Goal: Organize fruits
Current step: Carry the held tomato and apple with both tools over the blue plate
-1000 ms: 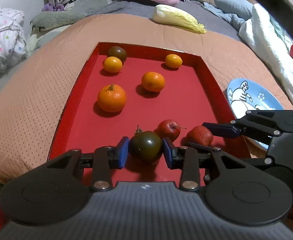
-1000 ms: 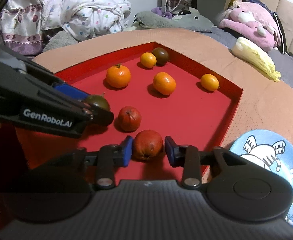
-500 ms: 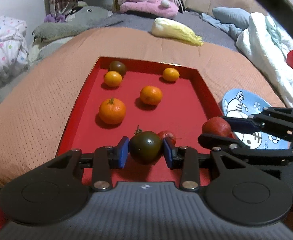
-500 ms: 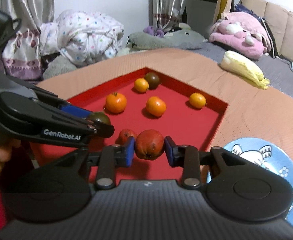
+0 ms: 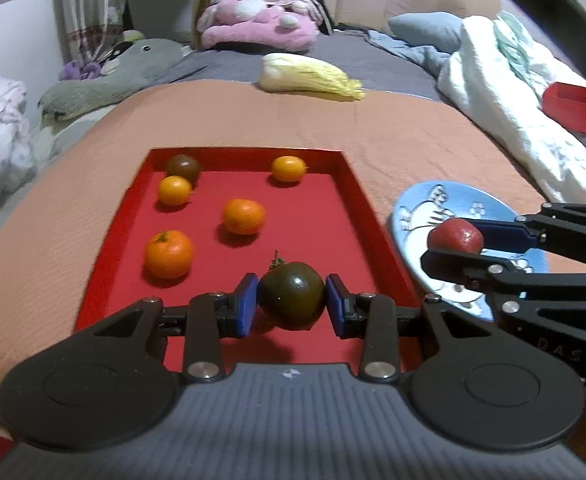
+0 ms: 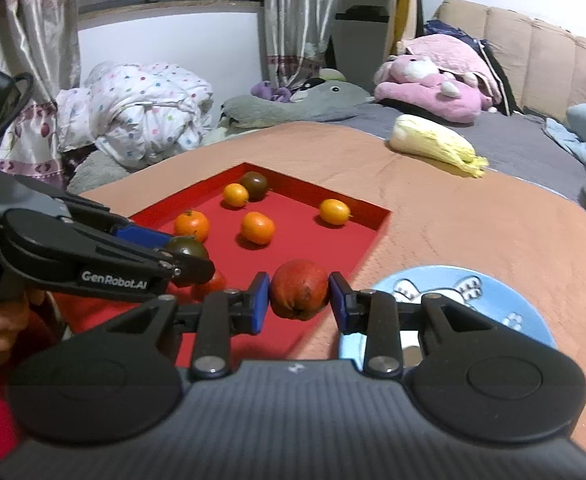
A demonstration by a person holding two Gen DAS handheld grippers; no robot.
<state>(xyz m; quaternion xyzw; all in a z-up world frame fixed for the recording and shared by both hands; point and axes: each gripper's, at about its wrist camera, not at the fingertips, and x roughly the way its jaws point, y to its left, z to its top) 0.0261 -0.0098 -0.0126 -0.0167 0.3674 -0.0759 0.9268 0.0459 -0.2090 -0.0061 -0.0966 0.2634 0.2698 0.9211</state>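
Two fruits are in the air at once, and that is our main risk. Our left gripper (image 5: pixel 291 307) pinches a dark tomato (image 5: pixel 291 300) between its blue pads, above the near end of the red tray (image 5: pixel 349 178). Our right gripper (image 6: pixel 299 298) pinches a red fruit (image 6: pixel 300 290) the same way, just past the tray's right wall and short of the blue plate (image 6: pixel 529 312). Both are round and smooth, held only at their sides, so we judge that a tilt or jolt could roll either one out. The two grippers are near each other, and a sideways swing could knock them together. Releasing from this height, the red fruit could roll off the plate onto the blanket (image 6: pixel 473 224).

Both grippers point forward, about level, the right one ahead and to the right of the left. Four oranges and another tomato (image 5: pixel 182 167) lie ahead in the tray.
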